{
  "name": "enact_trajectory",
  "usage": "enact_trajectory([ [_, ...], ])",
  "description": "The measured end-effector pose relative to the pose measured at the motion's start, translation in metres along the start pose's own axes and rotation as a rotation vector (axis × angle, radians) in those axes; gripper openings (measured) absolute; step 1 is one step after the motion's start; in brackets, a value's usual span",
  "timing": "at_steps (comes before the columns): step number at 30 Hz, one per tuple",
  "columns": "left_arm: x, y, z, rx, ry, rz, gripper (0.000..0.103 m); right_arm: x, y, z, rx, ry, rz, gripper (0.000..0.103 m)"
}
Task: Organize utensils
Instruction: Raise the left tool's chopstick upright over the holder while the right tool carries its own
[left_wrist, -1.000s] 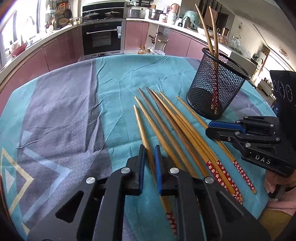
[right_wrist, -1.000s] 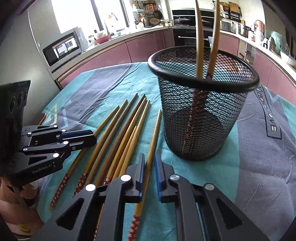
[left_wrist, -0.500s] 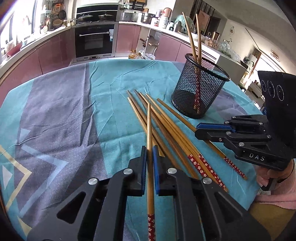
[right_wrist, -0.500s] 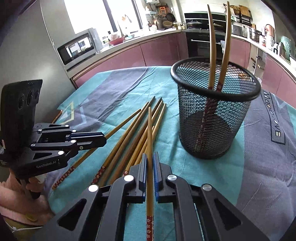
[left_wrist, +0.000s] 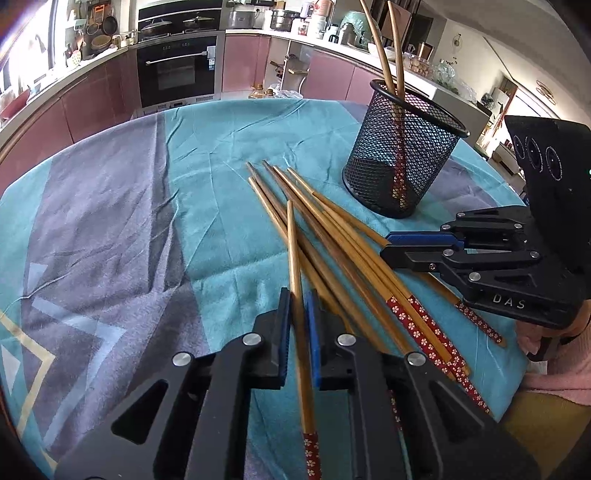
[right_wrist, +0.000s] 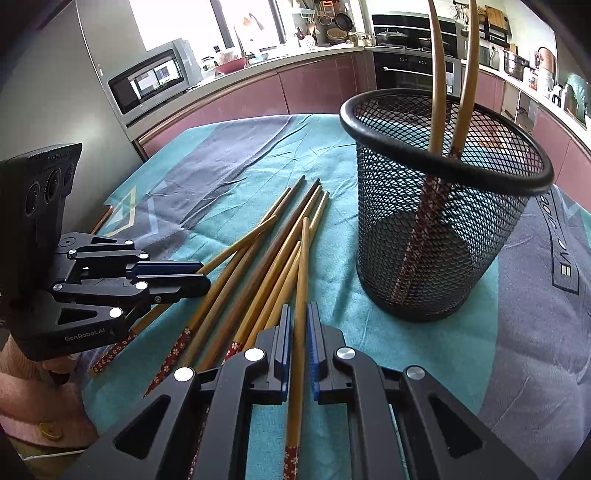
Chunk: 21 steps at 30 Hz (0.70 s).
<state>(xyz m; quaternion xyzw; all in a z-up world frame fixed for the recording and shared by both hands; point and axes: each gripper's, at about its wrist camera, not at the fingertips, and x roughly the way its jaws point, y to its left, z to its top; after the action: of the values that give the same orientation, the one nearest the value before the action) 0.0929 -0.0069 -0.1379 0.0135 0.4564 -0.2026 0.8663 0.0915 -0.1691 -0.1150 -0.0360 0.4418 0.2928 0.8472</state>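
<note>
Bamboo chopsticks (left_wrist: 332, 236), red floral handles, lie fanned on the teal-and-grey tablecloth (left_wrist: 110, 221) of the table, just beside a black mesh holder (left_wrist: 402, 155) where two already stand upright. Left claw (left_wrist: 297, 306): pressed together, pinching one chopstick (left_wrist: 293, 251) along its plain shaft, tip forward, patterned end trailing behind the pads. Right claw (right_wrist: 298, 325): likewise pinching a separate chopstick (right_wrist: 303, 258) mid-shaft. Handling, judged: light, stiff, smooth-lacquered, prone to pivot or slip in a narrow pinch; best held near the middle so neither end droops. Holder light, likely to tip if its rim is knocked.
</note>
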Motion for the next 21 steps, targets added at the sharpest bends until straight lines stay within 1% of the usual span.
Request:
enact_trajectory([
  [3, -0.001, 0.0, 0.001, -0.01, -0.002, 0.008, 0.008, -0.006, 0.0, -0.001, 0.002, -0.016, 0.003, 0.006],
  [6, -0.006, 0.0, 0.003, -0.02, -0.017, -0.004, 0.007, -0.019, 0.001, -0.002, 0.0, -0.052, 0.017, 0.006],
  [10, -0.026, -0.002, 0.009, -0.018, -0.067, -0.061, 0.007, -0.043, 0.001, 0.002, -0.002, -0.119, 0.03, 0.006],
  [13, -0.046, -0.005, 0.017, -0.005, -0.119, -0.089, 0.007, -0.061, -0.003, 0.005, 0.016, -0.174, 0.044, 0.006],
  [15, -0.059, -0.007, 0.022, 0.005, -0.152, -0.121, 0.007, -0.072, -0.006, 0.006, 0.031, -0.206, 0.062, 0.006],
  [21, -0.093, -0.015, 0.033, 0.035, -0.231, -0.182, 0.007, -0.1, -0.016, 0.009, 0.057, -0.28, 0.086, 0.006],
])
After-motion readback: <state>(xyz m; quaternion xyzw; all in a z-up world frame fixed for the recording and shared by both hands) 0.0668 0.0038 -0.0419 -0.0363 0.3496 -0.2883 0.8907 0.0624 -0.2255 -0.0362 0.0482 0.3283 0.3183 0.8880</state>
